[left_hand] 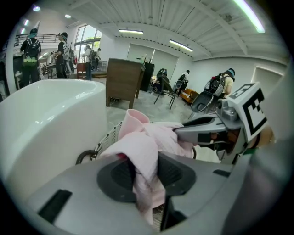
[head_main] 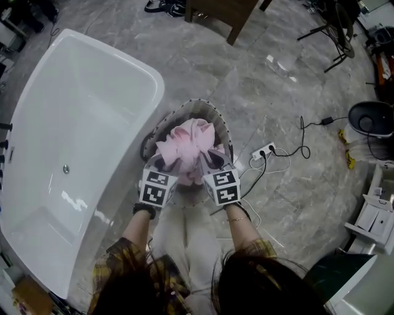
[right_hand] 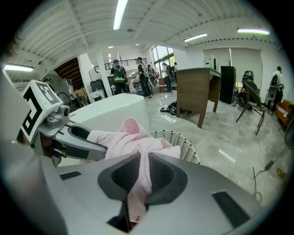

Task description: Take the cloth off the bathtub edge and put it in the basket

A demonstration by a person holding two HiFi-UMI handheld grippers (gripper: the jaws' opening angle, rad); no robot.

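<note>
A pink cloth (head_main: 188, 147) hangs bunched over the round wicker basket (head_main: 220, 120), held from both sides. My left gripper (head_main: 165, 165) is shut on the cloth's left part; the fabric (left_hand: 142, 160) is pinched between its jaws. My right gripper (head_main: 209, 161) is shut on the right part, with the pink cloth (right_hand: 142, 165) squeezed between its jaws. The white bathtub (head_main: 74, 141) lies to the left of the basket, its rim bare. In the right gripper view the basket (right_hand: 181, 140) shows just behind the cloth.
A power strip with cables (head_main: 265, 152) lies on the marble floor right of the basket. A wooden desk (head_main: 225, 12) stands at the far side. A black stand (head_main: 335, 34) and a round black object (head_main: 371, 118) are at the right. People stand in the background.
</note>
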